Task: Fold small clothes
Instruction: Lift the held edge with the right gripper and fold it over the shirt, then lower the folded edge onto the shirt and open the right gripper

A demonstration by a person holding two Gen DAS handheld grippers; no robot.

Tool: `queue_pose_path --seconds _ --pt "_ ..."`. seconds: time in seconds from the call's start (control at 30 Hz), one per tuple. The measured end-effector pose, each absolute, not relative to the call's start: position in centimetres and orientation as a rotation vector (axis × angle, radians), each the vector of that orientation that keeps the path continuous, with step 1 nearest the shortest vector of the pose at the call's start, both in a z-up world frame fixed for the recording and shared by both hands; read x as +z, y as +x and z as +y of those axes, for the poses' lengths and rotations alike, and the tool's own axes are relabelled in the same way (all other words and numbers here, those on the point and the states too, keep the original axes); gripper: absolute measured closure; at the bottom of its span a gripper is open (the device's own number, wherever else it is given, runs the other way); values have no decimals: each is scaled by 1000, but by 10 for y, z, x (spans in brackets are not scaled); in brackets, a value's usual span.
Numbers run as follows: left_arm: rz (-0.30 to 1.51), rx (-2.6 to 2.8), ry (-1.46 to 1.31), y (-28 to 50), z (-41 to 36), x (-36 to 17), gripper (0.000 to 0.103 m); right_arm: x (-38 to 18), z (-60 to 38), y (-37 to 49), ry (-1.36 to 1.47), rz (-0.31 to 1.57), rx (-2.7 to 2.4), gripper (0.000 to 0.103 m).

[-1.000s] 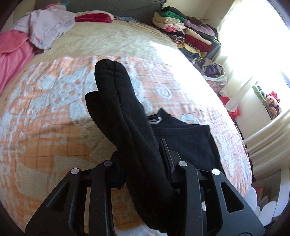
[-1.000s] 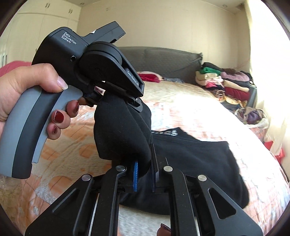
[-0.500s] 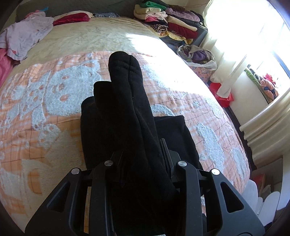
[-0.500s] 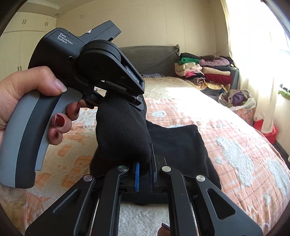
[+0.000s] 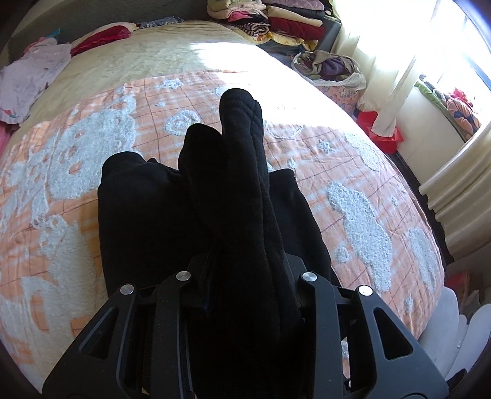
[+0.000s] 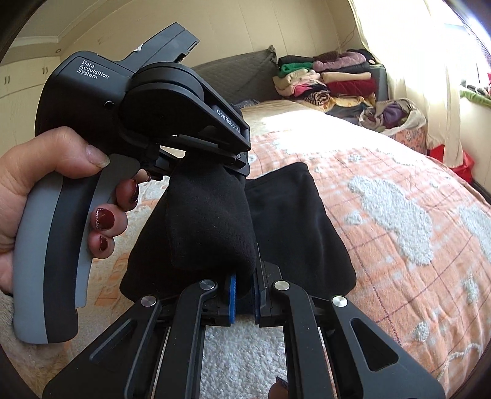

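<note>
A pair of black socks (image 5: pixel 242 172) is stretched between both grippers. My left gripper (image 5: pixel 245 267) is shut on one end, and the toes stick out forward over the bed. In the right wrist view my right gripper (image 6: pixel 244 294) is shut on the other end of the socks (image 6: pixel 211 221), its blue pads pinching the fabric. There the left gripper (image 6: pixel 211 159) hangs just above, held by a hand (image 6: pixel 46 190). A folded black garment (image 5: pixel 138 214) (image 6: pixel 294 221) lies flat on the bedspread right beneath the socks.
The orange and white bedspread (image 5: pixel 353 172) covers the bed. Folded clothes are stacked (image 5: pixel 276 18) (image 6: pixel 331 83) at the far corner, beside a bag of clothes (image 5: pixel 331 66) (image 6: pixel 396 115). Loose lilac and pink clothes (image 5: pixel 30 73) lie far left. The bed's right edge drops by the curtain.
Both grippers have carried the socks sideways and slightly down, so they now hang over the folded black garment. Both wrists have rolled a little. The grips are unchanged.
</note>
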State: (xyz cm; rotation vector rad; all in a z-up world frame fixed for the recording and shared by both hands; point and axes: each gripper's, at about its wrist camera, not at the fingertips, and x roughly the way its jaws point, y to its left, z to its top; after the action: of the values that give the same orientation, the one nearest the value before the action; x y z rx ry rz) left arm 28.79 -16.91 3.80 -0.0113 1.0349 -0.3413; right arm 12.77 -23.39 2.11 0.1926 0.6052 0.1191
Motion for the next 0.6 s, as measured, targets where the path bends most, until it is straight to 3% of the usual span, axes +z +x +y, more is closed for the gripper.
queue_pose_path --seconds 0.23,0.43,0.6 --pt "1033 -346 13 285 -183 34 75 16 -242 135 241 621 115 96" --pt "1026 -407 -28 280 -189 38 50 11 -258 146 274 637 97 94" --pt "958 -437 -44 268 -180 52 50 2 -276 149 367 671 87 89"
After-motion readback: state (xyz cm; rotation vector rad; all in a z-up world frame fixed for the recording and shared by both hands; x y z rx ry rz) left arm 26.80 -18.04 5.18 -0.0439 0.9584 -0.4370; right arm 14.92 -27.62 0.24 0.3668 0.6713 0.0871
